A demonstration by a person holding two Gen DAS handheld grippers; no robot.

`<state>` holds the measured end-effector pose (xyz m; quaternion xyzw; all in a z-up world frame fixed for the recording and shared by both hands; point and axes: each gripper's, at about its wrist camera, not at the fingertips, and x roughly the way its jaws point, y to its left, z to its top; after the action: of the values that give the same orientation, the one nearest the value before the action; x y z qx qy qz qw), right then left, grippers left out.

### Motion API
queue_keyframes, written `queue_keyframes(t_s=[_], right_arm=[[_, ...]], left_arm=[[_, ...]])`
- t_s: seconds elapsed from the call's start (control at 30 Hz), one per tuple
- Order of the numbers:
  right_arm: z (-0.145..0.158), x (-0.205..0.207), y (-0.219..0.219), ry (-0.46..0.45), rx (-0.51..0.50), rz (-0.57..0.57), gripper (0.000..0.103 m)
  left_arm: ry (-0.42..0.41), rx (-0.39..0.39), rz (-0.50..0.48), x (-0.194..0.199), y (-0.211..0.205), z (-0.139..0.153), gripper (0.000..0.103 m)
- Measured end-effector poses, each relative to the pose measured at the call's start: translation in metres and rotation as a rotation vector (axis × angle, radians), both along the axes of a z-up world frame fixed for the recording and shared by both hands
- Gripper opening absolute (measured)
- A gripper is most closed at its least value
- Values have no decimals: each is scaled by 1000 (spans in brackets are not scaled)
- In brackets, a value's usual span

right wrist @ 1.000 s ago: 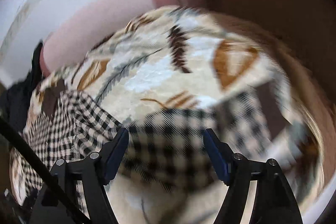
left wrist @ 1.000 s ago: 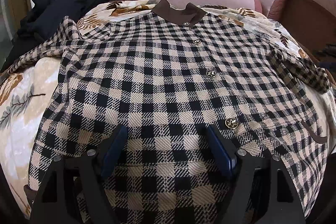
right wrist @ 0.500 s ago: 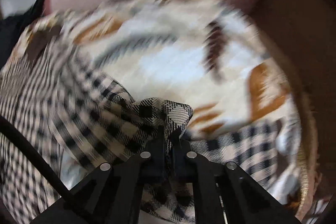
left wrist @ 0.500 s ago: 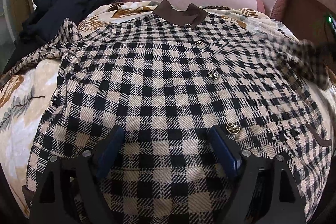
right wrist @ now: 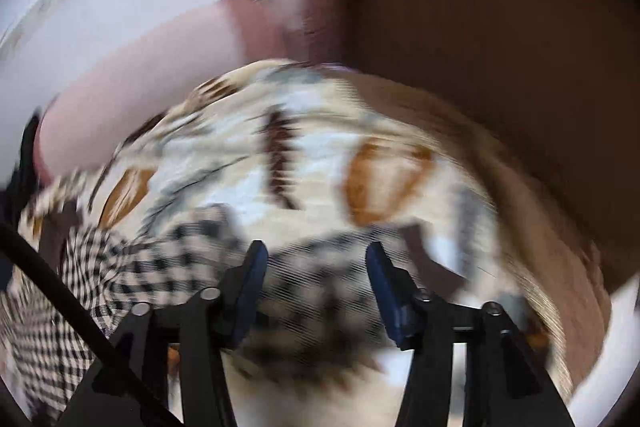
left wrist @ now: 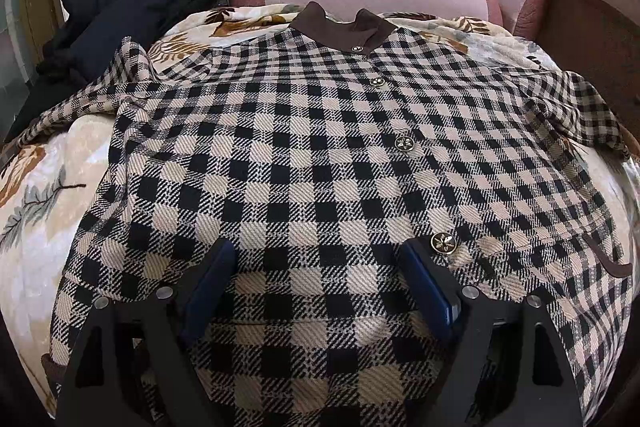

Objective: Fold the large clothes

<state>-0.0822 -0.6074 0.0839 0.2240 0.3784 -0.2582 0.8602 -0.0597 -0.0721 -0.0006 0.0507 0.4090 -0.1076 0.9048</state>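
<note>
Across mid-frame the coat (left wrist: 320, 163) lies flat; left gripper (left wrist: 316, 267) and right gripper (right wrist: 312, 267) both gape empty. Right sleeve (left wrist: 580, 111) may stay bunched, spoiling the fold.

Right gripper (right wrist: 314, 263), clamped on a fold of the beige-and-black checked jacket's sleeve (right wrist: 160, 259) half a second ago, now has its blue-padded fingers (right wrist: 250, 287) spread apart with nothing between them. In the left wrist view, the sleeve (left wrist: 576, 107) that was blurred and raised now lies settled, draped over the jacket's right edge. Right view blurred from motion.
</note>
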Motion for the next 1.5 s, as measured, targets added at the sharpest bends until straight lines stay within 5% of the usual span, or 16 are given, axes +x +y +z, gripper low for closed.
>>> queue_keyframes(t_s=[0.17, 0.33, 0.47, 0.57, 0.8, 0.93, 1.1, 1.13, 1.2, 1.5], right_arm=[[-45, -62, -44, -68, 269, -155, 67], [-99, -51, -60, -182, 542, -212, 70], [-99, -30, -60, -231, 518, -268, 78], [-88, -23, -64, -213, 467, -282, 68], [-54, -57, -42, -312, 474, -180, 67], [-73, -44, -22, -261, 536, -114, 67], [-103, -24, -30, -226, 568, -222, 67], [-105, -22, -34, -241, 576, -236, 64], [-105, -15, -45, -260, 607, -240, 4], [-24, -25, -74, -285, 379, -345, 4]], left_arm=[[-9, 0, -1, -1, 1, 0, 84], [-21, -4, 1, -4, 2, 0, 84], [-27, 4, 9, -7, 1, 0, 84], [-27, 6, 12, -8, 1, 0, 84], [-28, 5, 12, -8, 1, 0, 84], [-28, 5, 12, -8, 1, -1, 84], [-13, -12, 2, -10, 3, 2, 84], [-7, -19, 0, -11, 5, 3, 84], [10, -47, -4, -12, 9, 7, 84], [-3, -240, 149, 1, 77, 49, 84]])
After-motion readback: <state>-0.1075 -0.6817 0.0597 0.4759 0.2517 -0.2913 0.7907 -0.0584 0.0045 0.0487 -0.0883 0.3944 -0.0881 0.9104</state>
